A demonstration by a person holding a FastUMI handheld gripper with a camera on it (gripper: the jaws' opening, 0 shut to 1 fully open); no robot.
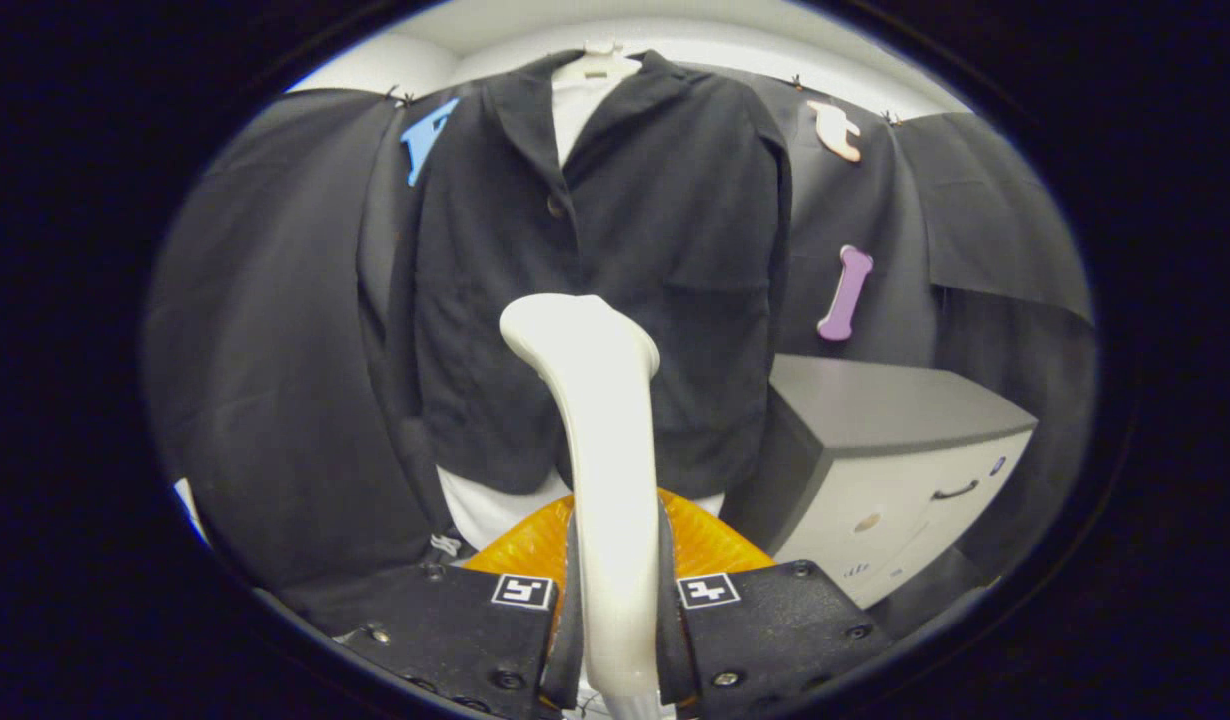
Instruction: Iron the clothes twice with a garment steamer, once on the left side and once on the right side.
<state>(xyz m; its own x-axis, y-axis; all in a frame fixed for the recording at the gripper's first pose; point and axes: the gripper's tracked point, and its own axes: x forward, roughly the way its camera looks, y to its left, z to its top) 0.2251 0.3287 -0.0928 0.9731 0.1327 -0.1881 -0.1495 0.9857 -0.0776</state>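
Gripping the garment steamer (607,440) by its pale handle, our gripper (615,610) has its jaws clamped on it from both sides. We see its head rising at twelve o'clock toward the dark jacket (595,270) hanging just beyond on a hanger (597,66). A grey cabinet (895,450) stands at two o'clock.

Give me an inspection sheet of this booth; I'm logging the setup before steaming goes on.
Surface: nothing seen.
Job's things: dark jacket on a hanger, over a white garment; steamer upright, head in front of the jacket's lower part.
Clutter: nothing seen.
Grippers: tongs shut on the steamer's handle.
Cables: nothing seen.
Surroundings: cabinet with drawers beside the jacket; black cloth wall.
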